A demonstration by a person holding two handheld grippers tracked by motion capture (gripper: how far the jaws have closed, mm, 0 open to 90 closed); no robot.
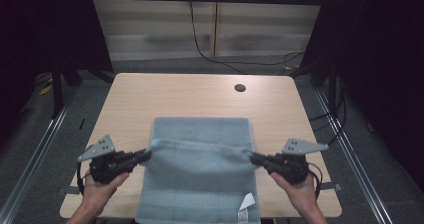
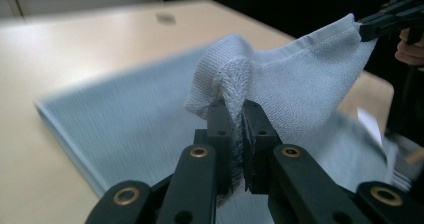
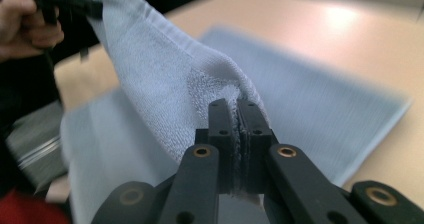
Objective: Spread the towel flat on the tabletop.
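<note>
Soft, light grey towel (image 1: 200, 169) sags between left gripper (image 1: 145, 155) and right gripper (image 1: 254, 158), jaws pinching opposite edges above the desk (image 1: 175, 94).

A light wooden table (image 1: 150, 99) is set on grey carpet (image 1: 30, 149), dark curtains (image 1: 380, 59) hung at both sides, pale panelled wall (image 1: 260, 24) seen up top

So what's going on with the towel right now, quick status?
Left gripper and right gripper each shut on a side edge of the towel. Pinched part raised, far end flat on the table. Nothing in the way.
</note>
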